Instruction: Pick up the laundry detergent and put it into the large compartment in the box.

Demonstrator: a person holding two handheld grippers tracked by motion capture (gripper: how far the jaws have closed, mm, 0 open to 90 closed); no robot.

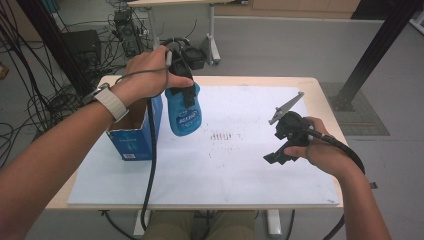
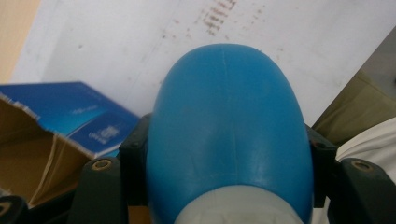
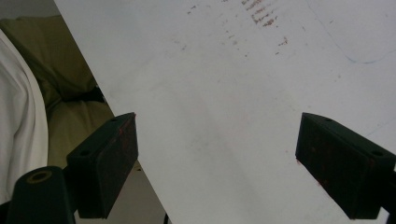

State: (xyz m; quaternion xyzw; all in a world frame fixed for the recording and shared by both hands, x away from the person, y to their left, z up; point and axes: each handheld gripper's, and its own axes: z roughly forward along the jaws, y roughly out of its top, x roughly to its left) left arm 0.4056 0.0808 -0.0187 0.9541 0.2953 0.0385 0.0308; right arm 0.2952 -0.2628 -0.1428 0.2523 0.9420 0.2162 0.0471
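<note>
Above the open blue box (image 1: 134, 131), the left gripper (image 1: 184, 95) holds a blue bottle (image 1: 184, 112) clear of the table, jaws clamped on its sides. Judged step: carrying the bottle; next comes setting it down on the white mat (image 1: 225, 170). The right gripper (image 1: 277, 150) hovers idle, jaws spread, empty.

The box (image 1: 134, 131) stands on the sheet's (image 1: 240, 165) left edge — the bottle (image 1: 184, 111) (held aloft) just right of it.
</note>
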